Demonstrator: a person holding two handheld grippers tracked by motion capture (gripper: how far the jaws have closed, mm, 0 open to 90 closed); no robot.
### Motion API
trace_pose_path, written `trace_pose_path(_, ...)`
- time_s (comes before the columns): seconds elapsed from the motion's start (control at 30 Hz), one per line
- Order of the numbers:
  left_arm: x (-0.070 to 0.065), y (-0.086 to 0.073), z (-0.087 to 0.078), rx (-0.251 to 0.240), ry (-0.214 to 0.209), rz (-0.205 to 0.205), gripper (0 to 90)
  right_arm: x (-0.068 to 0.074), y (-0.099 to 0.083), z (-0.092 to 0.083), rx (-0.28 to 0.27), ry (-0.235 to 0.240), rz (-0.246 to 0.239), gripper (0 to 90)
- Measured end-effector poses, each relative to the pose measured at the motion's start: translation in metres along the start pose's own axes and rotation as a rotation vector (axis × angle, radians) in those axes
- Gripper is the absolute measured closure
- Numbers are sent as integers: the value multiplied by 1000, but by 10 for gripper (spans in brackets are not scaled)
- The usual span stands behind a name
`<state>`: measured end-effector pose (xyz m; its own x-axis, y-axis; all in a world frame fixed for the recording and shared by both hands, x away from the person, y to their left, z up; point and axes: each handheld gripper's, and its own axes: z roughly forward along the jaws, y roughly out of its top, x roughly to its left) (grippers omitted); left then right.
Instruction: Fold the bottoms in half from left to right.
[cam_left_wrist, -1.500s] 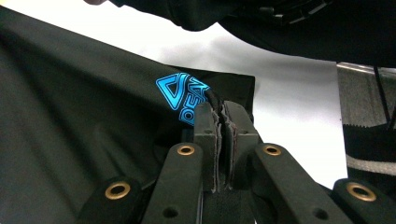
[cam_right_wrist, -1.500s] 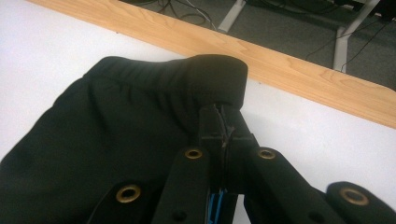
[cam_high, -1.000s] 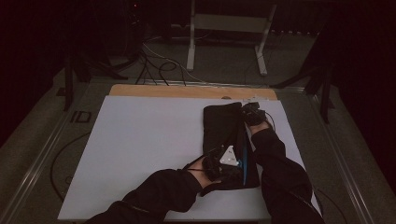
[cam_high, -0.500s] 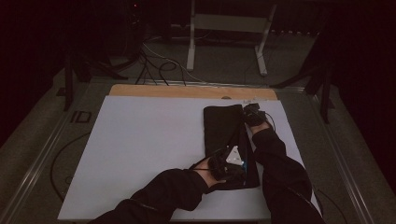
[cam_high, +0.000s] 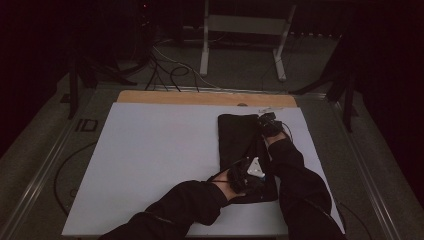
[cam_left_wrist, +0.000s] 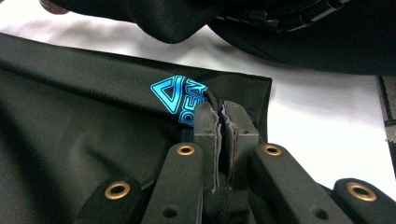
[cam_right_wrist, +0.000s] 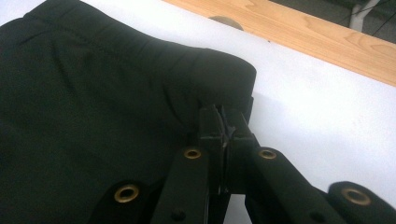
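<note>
On right half of white surface (cam_high: 150, 165): black garment (cam_high: 237, 145), folded lengthwise. Left tongs (cam_left_wrist: 219, 122) clamp near edge by blue logo (cam_left_wrist: 180, 95); right tongs (cam_right_wrist: 223, 125) clamp far corner (both closed on cloth). Step: folding. Next: lift edge evenly, carry across.

black garment (cam_high: 239, 145) folded lengthwise, flat, blue logo (cam_left_wrist: 180, 95)

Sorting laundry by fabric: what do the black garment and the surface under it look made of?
The black garment looks like smooth, slightly sheeny synthetic knit, probably sportswear: fine weave, soft folds, a printed blue logo. The white surface looks like matte sheet or board, over a bare wooden table with visible grain.
</note>
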<state>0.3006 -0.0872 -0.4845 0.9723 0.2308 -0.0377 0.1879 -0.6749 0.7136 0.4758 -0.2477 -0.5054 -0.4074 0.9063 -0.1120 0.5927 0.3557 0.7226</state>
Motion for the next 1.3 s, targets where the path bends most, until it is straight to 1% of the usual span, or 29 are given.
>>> trace_pose_path(0.13,0,1,2,-2,-6,-5,856,0,-1,0,0,4,3,864)
trace_pose_path(0.2,0,1,3,-2,-18,-7,855,0,-2,1,3,12,6,831)
trace_pose_path(0.23,0,1,3,-2,-18,-7,854,0,-2,0,-2,5,9,804)
trace_pose_path(0.27,-1,1,3,-4,-20,-8,854,0,-2,0,-2,5,9,804)
trace_pose_path(0.3,-2,1,4,2,-23,2,852,-1,-2,-3,-10,20,13,711)
trace_pose_path(0.33,-3,1,4,2,-24,1,852,0,-2,-4,-13,14,9,686)
trace_pose_path(0.37,-3,1,4,1,-22,2,852,-1,-1,-7,-23,21,7,653)
trace_pose_path(0.4,-3,1,4,1,-22,2,849,0,-1,-9,-36,30,15,608)
trace_pose_path(0.43,-3,2,4,1,-21,4,849,-1,-1,-12,-41,26,12,593)
trace_pose_path(0.5,-3,3,3,1,-19,7,849,-1,0,-17,-64,37,23,543)
trace_pose_path(0.63,-4,6,2,-1,-18,11,849,-1,1,-28,-96,51,43,477)
trace_pose_path(0.7,-5,7,2,0,-15,14,849,-1,1,-31,-103,52,40,475)
trace_pose_path(0.73,-5,9,2,4,-19,16,849,-1,1,-37,-122,50,58,475)
trace_pose_path(0.83,-6,12,5,7,-24,14,849,-1,0,-44,-139,53,67,475)
trace_pose_path(0.9,-6,13,6,12,-26,17,845,-2,0,-47,-141,54,64,470)
trace_pose_path(0.93,-6,15,9,20,-31,17,843,-2,0,-51,-153,55,72,470)
trace_pose_path(1.0,-8,16,14,31,-36,14,837,-2,0,-53,-154,54,69,470)
trace_pose_path(1.03,-8,16,15,36,-37,25,831,-2,0,-54,-156,59,74,471)
trace_pose_path(1.07,-8,16,15,36,-37,25,824,-2,0,-54,-156,59,74,471)
trace_pose_path(1.1,-10,16,18,38,-48,22,804,-1,0,-57,-155,60,68,470)
trace_pose_path(1.17,-12,16,18,29,-54,25,763,-1,0,-58,-157,66,69,467)
trace_pose_path(1.27,-13,17,17,25,-56,33,652,1,-1,-60,-163,82,65,434)
trace_pose_path(1.3,-13,17,13,14,-42,41,602,2,-2,-61,-164,84,66,419)
